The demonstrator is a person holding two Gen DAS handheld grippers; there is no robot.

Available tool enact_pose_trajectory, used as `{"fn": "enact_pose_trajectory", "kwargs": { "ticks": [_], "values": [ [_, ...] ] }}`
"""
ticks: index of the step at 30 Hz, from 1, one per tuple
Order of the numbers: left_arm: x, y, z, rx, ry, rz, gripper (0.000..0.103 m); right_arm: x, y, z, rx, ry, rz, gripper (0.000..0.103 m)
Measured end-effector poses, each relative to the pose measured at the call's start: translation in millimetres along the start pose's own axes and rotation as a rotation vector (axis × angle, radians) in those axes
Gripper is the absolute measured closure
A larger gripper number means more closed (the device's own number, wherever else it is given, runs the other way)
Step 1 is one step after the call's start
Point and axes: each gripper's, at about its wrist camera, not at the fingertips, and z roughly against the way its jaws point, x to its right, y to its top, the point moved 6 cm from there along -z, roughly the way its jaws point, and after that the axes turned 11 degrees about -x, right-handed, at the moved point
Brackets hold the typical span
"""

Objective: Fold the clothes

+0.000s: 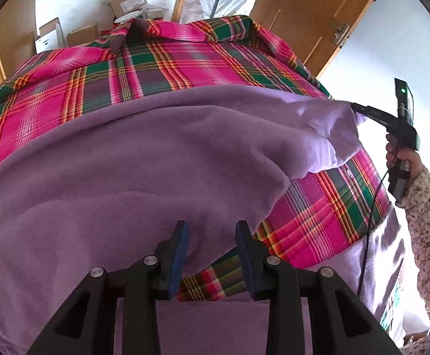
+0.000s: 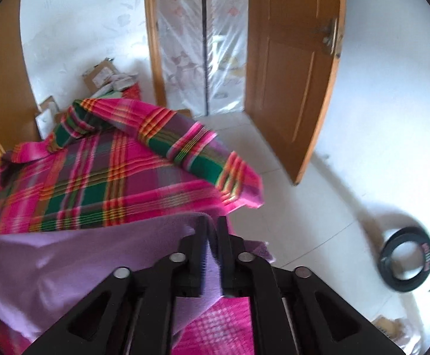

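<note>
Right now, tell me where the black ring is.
The black ring lies on the white floor at the right wrist view's lower right, past the wooden door.

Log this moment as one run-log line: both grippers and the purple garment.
left gripper: open, over purple garment | right gripper: shut on garment edge, lifted | surface: plaid sheet

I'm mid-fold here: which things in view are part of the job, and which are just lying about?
Part of the job:
purple garment
right gripper, shut on its corner
left gripper, open over the cloth
plaid sheet underneath

Lying about:
cardboard boxes
black ring on the floor
door
</note>
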Motion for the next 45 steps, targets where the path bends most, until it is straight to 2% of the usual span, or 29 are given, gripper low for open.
{"fn": "enact_pose_trajectory", "kwargs": {
  "ticks": [1,2,5,8,13,17,20,24,29,34,37,39,42,43,44,45],
  "values": [
    [0,0,-1,0.000,0.002,0.002,0.070,3,-2,4,0.002,0.018,-0.013,0.077],
    [0,-1,1,0.005,0.000,0.002,0.070,5,-5,8,0.008,0.026,-0.023,0.075],
    [1,-2,6,0.018,-0.006,0.004,0.070,9,-17,24,0.017,0.034,-0.043,0.074],
    [-2,-4,14,0.038,-0.020,0.014,0.070,4,-32,42,0.014,0.088,-0.069,0.073],
    [-28,-10,39,0.096,-0.026,0.086,0.070,-28,-72,54,-0.081,0.270,-0.052,0.073],
    [-39,-25,49,0.096,0.001,0.101,0.070,-49,-101,44,-0.156,0.347,-0.054,0.072],
    [-32,-34,51,0.089,0.039,0.047,0.070,-51,-105,30,-0.184,0.343,-0.086,0.064],
    [-27,-36,40,0.067,0.038,0.040,0.069,-44,-96,13,-0.192,0.316,-0.158,0.064],
    [-13,-29,24,0.042,0.073,-0.019,0.069,-48,-79,1,-0.177,0.309,-0.165,0.064],
    [3,-22,10,0.031,0.125,-0.110,0.069,-49,-65,-9,-0.161,0.305,-0.192,0.064],
    [9,-18,-5,-0.002,0.195,-0.148,0.068,-50,-61,-11,-0.150,0.303,-0.195,0.064],
    [13,-15,-8,0.000,0.234,-0.177,0.068,-50,-60,-11,-0.143,0.297,-0.190,0.064],
    [12,-9,-9,-0.006,0.241,-0.174,0.069,-49,-58,-14,-0.137,0.279,-0.190,0.075],
    [10,-6,-8,-0.007,0.235,-0.163,0.074,-48,-57,-15,-0.136,0.274,-0.190,0.079],
    [9,-4,-7,-0.008,0.228,-0.153,0.089,-47,-57,-16,-0.136,0.269,-0.191,0.085],
    [7,0,-5,-0.006,0.216,-0.142,0.095,-46,-56,-17,-0.136,0.265,-0.191,0.087]
  ]
}}
